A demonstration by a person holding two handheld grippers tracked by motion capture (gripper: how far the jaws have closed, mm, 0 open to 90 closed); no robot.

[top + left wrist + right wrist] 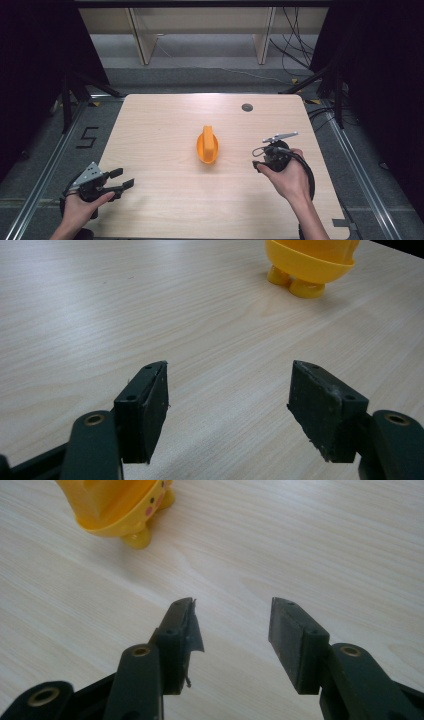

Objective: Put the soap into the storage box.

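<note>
- While both hands rest low near the person's edge of the desk [165, 200], the left hand-held gripper [123, 180] is released: its jaws stand wide apart with nothing between them, and they point across the bare wood toward the middle.
- The right hand-held gripper [260, 159] is also released and empty; in the right gripper view its jaws are apart, and the yellow toy sits beyond them, to the upper left.
- Both seem to be kept back and spread on purpose, I think, so that each side has a free way to the toy.
- The yellow toy [207, 145] stands alone near the centre of the desk, between the two hands and well apart from both. It looks like a small duck-shaped bowl on two short feet, with pink cheeks.
- A small round cable hole [247, 107] lies near the far edge of the desk.
</note>
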